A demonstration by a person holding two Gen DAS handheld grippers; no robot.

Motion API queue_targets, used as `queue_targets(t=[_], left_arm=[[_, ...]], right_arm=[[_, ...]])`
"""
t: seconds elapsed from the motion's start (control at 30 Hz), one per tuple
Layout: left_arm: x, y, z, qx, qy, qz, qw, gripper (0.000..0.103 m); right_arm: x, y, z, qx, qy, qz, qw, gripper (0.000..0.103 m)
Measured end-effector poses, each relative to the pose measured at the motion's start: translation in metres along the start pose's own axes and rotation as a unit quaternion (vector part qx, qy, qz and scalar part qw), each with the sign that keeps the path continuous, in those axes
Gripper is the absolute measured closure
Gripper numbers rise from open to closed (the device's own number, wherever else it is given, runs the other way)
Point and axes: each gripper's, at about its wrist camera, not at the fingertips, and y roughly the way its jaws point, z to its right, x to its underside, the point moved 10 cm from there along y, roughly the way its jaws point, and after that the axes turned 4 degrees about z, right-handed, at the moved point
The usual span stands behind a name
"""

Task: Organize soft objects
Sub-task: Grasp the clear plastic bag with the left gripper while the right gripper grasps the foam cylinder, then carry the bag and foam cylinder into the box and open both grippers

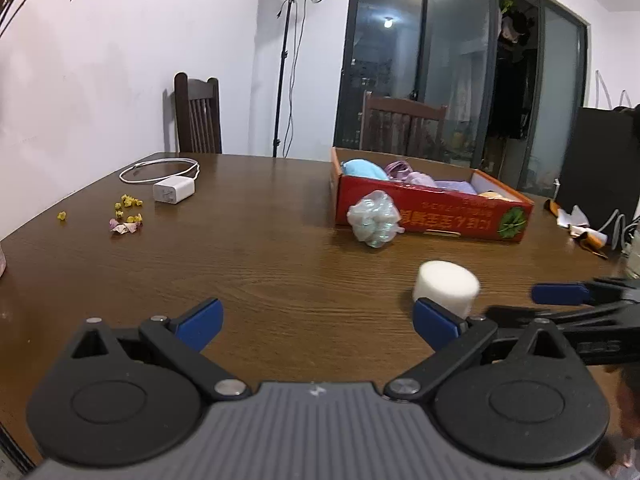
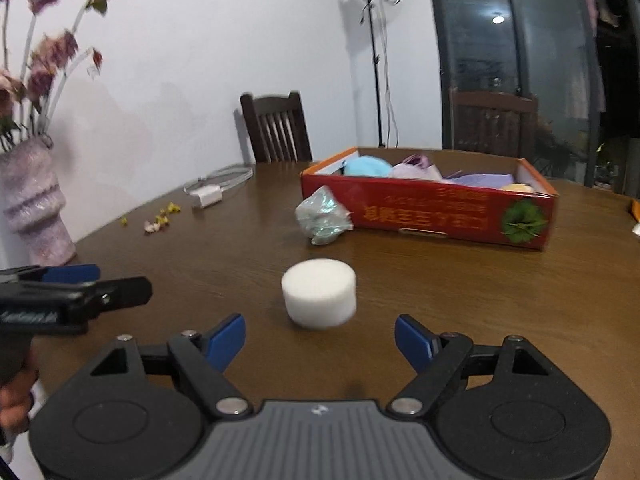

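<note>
A white foam cylinder [image 2: 319,292] stands on the wooden table [image 2: 520,300], just ahead of my right gripper [image 2: 320,340]. That gripper is open and the foam is beyond its blue fingertips, not between them. My left gripper [image 1: 320,324] is open too, with bare table between its fingers; the foam cylinder [image 1: 446,288] sits just past its right fingertip. A green-white mesh puff [image 1: 374,220] lies against the front of a red cardboard box [image 1: 432,212] that holds blue, purple and yellow soft items. Each gripper shows in the other's view: right gripper [image 1: 540,304], left gripper [image 2: 116,282].
A white charger with a coiled cable [image 1: 174,191] and scattered petals [image 1: 126,216] lie at the far left. A pink vase of flowers [image 2: 32,200] stands at the table's left edge. Paper scraps [image 1: 576,224] and a black object [image 1: 600,160] sit far right. Chairs and a light stand are behind.
</note>
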Motion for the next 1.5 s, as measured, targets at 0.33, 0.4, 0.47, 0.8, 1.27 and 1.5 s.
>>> queue_targets(t=[0.33, 0.4, 0.47, 0.8, 1.27, 1.5], left_arm=[[-0.025, 0.059, 0.016, 0.012, 0.021, 0.001, 0.9997, 0.000], [-0.034, 0.077, 0.025, 0.032, 0.013, 0.001, 0.9994, 0.000], [-0.041, 0.098, 0.034, 0.049, -0.004, -0.007, 0.9988, 0.000], [-0.056, 0.195, 0.070, 0.044, 0.016, -0.037, 0.9982, 0.007], [-0.040, 0.218, 0.058, 0.061, -0.047, -0.078, 0.9939, 0.061], [-0.039, 0.220, 0.057, 0.070, -0.057, -0.084, 0.9924, 0.063]], right_arm=[[-0.023, 0.072, 0.002, -0.009, -0.020, -0.025, 0.999, 0.053], [-0.031, 0.070, 0.019, 0.002, -0.014, -0.015, 1.000, 0.053], [-0.036, 0.071, 0.040, 0.012, -0.002, -0.010, 1.000, 0.052], [-0.049, 0.092, 0.116, 0.051, 0.002, -0.009, 0.999, 0.048], [-0.048, 0.095, 0.142, 0.035, 0.089, 0.020, 0.995, 0.028], [-0.041, 0.103, 0.146, 0.015, 0.115, 0.005, 0.993, 0.062]])
